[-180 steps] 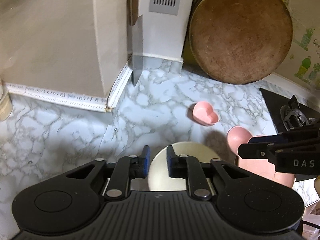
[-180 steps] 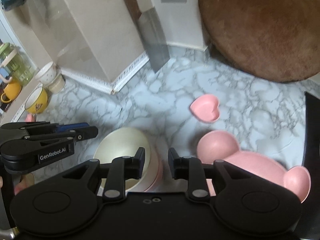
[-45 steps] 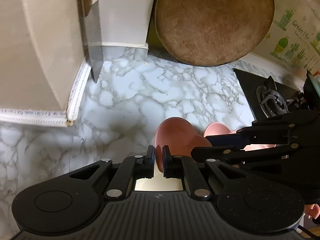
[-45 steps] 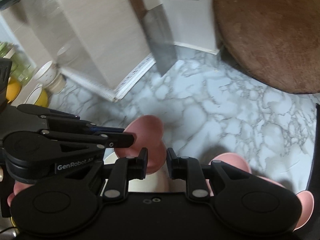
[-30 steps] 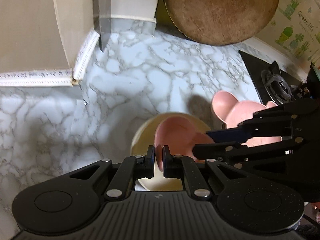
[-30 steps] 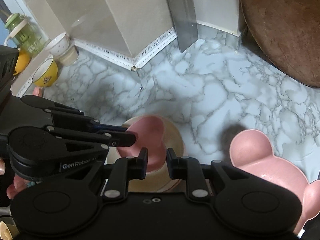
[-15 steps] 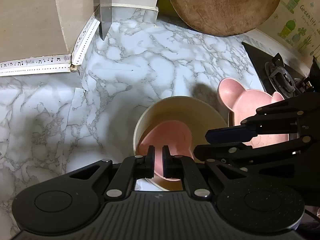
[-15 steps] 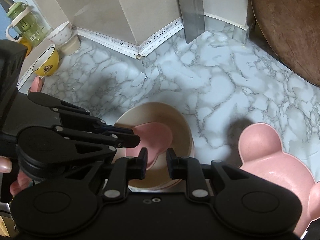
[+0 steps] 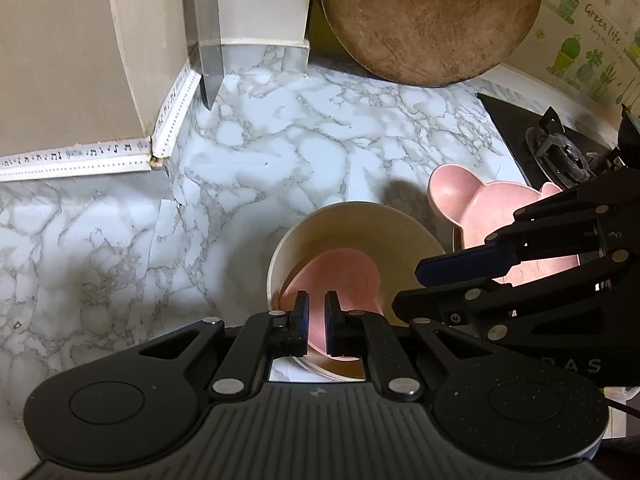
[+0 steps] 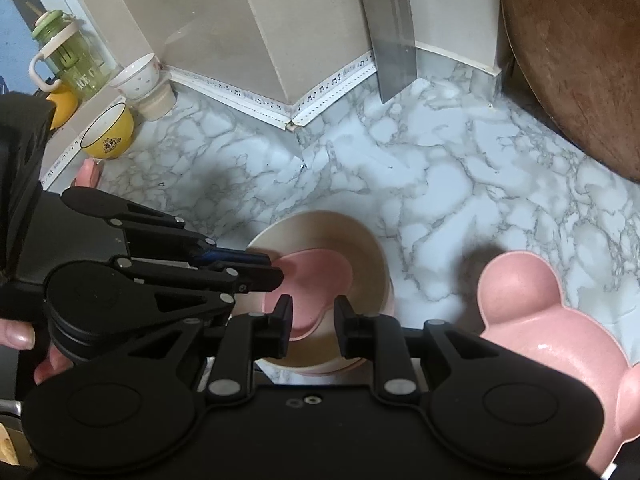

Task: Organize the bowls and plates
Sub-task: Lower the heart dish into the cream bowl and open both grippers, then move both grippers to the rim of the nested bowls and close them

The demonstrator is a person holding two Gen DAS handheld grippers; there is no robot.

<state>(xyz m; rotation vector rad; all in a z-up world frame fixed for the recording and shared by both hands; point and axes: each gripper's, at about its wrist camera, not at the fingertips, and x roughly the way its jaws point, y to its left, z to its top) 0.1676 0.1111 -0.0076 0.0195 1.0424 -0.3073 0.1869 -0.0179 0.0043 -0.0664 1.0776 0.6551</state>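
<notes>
Heart dish [image 9: 340,276] is now down inside the cream bowl [image 9: 352,216]; a second ago I had it hanging above the rim, and six seconds back it sat alone on the bench [image 9: 280,152]. My left gripper [image 9: 316,312] has its jaws pinching the dish's near edge, not let go yet. Right gripper [image 10: 311,316] jaws are spread, straddling the bowl's near rim, holding nothing. I read the nesting step as nearly done: release is what's left. Bear-shaped plate [image 10: 540,320] sits at 3 o'clock of the bowl, just beside it. Marble bench, cleaver [image 10: 390,40] hanging at 12, round wooden board [image 9: 432,16] at 1, stove [image 9: 560,152] at 3, yellow cup [image 10: 108,132] at 10.
</notes>
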